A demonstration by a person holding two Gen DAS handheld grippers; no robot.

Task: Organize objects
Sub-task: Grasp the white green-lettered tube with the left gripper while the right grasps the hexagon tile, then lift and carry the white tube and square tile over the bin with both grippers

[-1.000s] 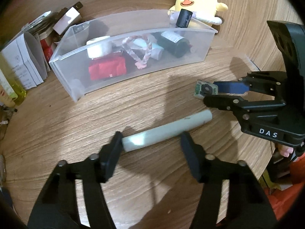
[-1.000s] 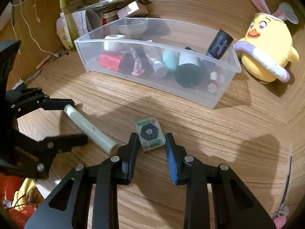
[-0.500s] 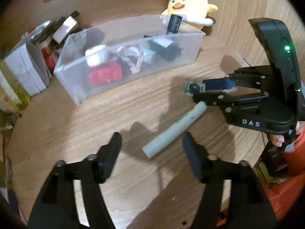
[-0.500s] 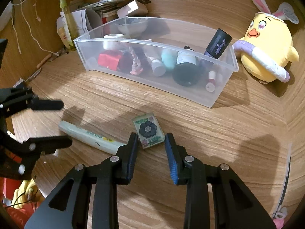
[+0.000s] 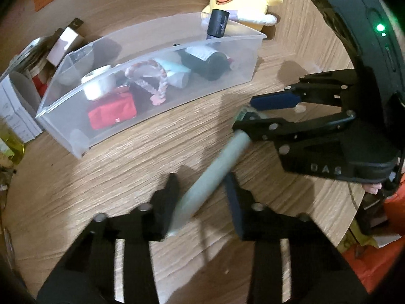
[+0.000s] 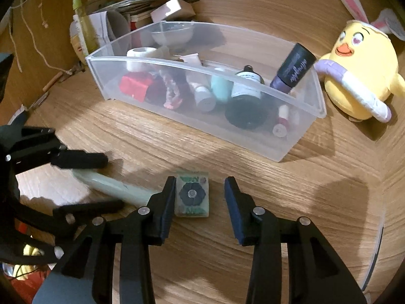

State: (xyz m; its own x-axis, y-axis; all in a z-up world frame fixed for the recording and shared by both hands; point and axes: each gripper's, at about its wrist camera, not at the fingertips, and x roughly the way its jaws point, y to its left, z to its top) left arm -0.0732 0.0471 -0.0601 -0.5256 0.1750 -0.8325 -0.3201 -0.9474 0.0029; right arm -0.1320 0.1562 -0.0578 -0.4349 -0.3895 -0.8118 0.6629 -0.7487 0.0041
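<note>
A pale green tube (image 5: 210, 177) lies on the wooden table, its near end between the fingers of my open left gripper (image 5: 202, 197); the tube also shows in the right wrist view (image 6: 114, 182). A small flat packet with a dark flower print (image 6: 193, 195) lies flat on the table between the open fingers of my right gripper (image 6: 200, 197), against the left finger. A clear plastic bin (image 6: 298, 116) beyond holds bottles, a red pouch, tape and a braided cord. In the left wrist view the right gripper (image 5: 255, 112) hides most of the packet (image 5: 244, 114).
A yellow plush chick (image 6: 359, 76) sits right of the bin. Boxes, papers and a yellow bottle (image 6: 83, 27) crowd the far left corner behind the bin. The table edge (image 5: 336, 223) curves close on the right in the left wrist view.
My right gripper's jaws have widened around the packet, which now lies flat. My left gripper has moved onto the tube's end and its jaws have narrowed; the tube has turned.
</note>
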